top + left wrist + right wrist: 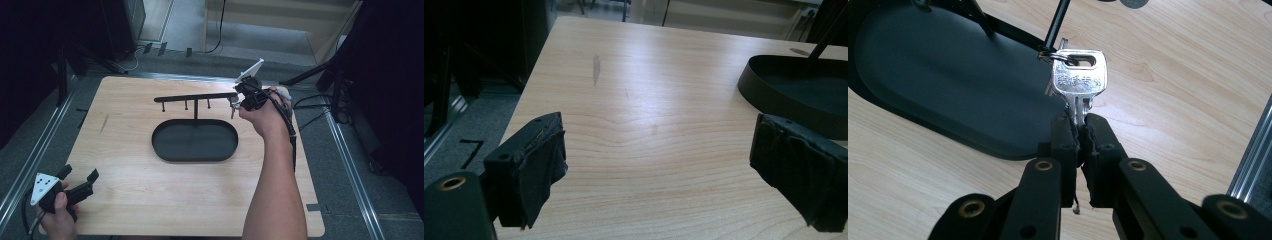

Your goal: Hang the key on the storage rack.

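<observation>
- where the right claw (1080,131) reaches the far right end of the rack, its jaws are pinched tight on the blade of a silver key (1079,82), seen close up in the right gripper view.
- the key's head stands above the jaws, and a small ring (1058,56) through its slot loops round a thin black peg (1057,22) that slants up out of the picture.
- in the high view the right claw (235,100) sits at the right tip of the black rack's crossbar (195,96), which is tilted, lower at its left end, with short pegs hanging beneath it.
- the bar stands on a slim post rising from the back edge of a black oval tray (194,140) near the middle of the wooden counter (125,190).
- the left claw (80,174) is held at the near left corner of the counter, well apart from the tray, its jaws spread wide and holding nothing.
- in the left gripper view the padded jaws frame bare wood, with the tray's rim (774,95) at the right.
</observation>
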Available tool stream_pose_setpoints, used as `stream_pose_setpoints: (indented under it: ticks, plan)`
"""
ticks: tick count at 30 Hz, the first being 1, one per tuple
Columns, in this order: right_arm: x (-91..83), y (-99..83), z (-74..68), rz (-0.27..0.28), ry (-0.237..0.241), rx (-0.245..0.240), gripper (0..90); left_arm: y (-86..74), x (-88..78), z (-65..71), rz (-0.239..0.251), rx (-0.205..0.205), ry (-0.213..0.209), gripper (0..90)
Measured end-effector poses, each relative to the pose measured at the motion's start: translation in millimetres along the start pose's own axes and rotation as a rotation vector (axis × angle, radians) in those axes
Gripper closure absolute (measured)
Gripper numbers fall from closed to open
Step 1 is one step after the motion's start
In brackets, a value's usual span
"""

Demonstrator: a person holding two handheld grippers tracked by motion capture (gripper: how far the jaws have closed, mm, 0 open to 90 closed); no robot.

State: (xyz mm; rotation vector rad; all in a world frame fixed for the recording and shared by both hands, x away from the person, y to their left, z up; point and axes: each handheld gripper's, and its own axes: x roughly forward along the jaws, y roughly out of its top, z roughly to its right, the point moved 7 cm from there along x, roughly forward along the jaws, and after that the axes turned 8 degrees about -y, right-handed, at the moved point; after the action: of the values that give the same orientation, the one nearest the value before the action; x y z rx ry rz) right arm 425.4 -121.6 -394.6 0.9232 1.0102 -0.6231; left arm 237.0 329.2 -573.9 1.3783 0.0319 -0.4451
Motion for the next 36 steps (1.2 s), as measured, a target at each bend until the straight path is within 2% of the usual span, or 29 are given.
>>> stream_pose_setpoints:
  ticks: [5, 9, 13, 17, 23, 36]
  plan:
    - [3.8, -0.6, -1.1, -0.007, 0.002, -0.014, 84.8, 0.0, -0.1, 0.1, 0.0, 0.0, 0.0, 8.2]
    - [3.6, 2.9, -3.2, 0.013, 0.013, -0.017, 84.8, 0.0, 0.0, 0.2, 0.0, 0.001, -0.001, 8.3]
    - [7.9, 5.5, -2.3, 0.022, -0.01, -0.015, 84.7, 0.0, -0.4, -0.1, 0.0, -0.001, -0.003, 8.3]
    - [7.8, 7.6, -2.4, 0.039, 0.001, -0.008, 84.8, 0.0, -0.3, -0.1, 0.0, 0.0, -0.002, 8.3]
    - [9.7, 9.6, -3.5, 0.049, -0.011, -0.013, 84.8, 0.0, -0.3, 0.0, 0.001, 0.0, -0.001, 8.3]
    - [8.2, 8.3, -6.0, 0.031, -0.03, -0.019, 84.7, 0.0, -0.4, -0.2, -0.001, -0.001, -0.002, 8.3]
